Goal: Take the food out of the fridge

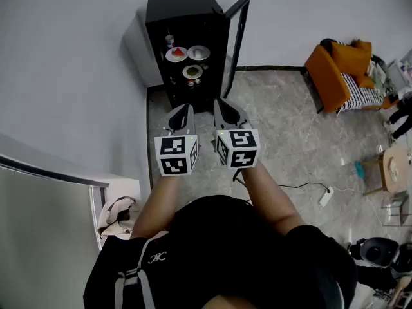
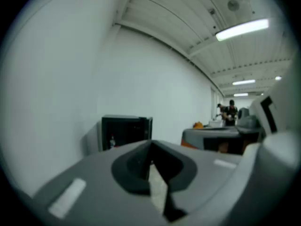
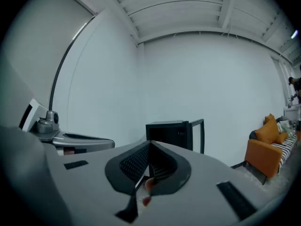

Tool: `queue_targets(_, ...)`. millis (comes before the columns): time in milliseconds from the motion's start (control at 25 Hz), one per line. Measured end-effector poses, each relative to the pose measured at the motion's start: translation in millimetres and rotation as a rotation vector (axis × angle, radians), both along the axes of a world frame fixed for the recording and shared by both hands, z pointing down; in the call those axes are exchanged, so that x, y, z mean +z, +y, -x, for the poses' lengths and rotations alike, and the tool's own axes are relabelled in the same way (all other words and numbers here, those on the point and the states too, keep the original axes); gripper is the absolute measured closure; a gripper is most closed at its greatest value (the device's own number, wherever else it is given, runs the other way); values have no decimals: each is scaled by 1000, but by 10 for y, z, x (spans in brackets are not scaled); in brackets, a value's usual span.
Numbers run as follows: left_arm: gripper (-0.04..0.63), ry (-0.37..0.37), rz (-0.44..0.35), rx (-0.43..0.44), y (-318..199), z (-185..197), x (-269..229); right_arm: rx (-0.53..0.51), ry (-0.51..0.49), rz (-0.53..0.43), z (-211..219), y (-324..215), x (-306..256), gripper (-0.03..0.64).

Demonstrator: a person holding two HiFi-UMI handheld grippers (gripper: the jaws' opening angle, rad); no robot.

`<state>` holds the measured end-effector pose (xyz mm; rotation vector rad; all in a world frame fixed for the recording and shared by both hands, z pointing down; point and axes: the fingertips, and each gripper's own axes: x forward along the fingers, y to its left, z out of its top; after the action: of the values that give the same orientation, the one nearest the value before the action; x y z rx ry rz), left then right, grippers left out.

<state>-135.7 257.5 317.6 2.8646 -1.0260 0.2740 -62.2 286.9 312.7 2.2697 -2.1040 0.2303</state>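
Note:
A small black fridge [image 1: 187, 47] stands against the white wall with its glass door [image 1: 235, 40] swung open to the right. Inside I see a plate with red food [image 1: 176, 54], a white plate [image 1: 199, 52], a bowl with green food [image 1: 192, 71] on a lower shelf, and a bottle [image 1: 168, 40]. My left gripper [image 1: 181, 110] and right gripper [image 1: 223, 105] are held side by side just in front of the fridge, both shut with nothing between the jaws. The fridge [image 2: 124, 131] shows small and distant in the left gripper view, and likewise the fridge [image 3: 174, 134] in the right gripper view.
An orange sofa [image 1: 335, 76] with a striped cushion stands at the right wall. A white power strip [image 1: 326, 197] and its cable lie on the grey floor. A white cabinet edge [image 1: 77, 185] is at my left, with a bag beside it. People stand far off [image 2: 230, 112].

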Motion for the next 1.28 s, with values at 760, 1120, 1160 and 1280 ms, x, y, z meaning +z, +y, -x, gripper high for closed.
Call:
queue_targets(760,601,10,26,33,-211,445,153,38,-36,-22,457,-165,114,624)
queue_targets(1120,601,5,52,60,-290,718,328,68,-23,5,713,-203,274,624)
queue_targets(1160,601,6,54,61,-302,726,347,67,-18,6,722,-218,285,624)
queue_targets(1280,601,5,57,62,-363,723,387,67,-14,5,714,-294,313,624)
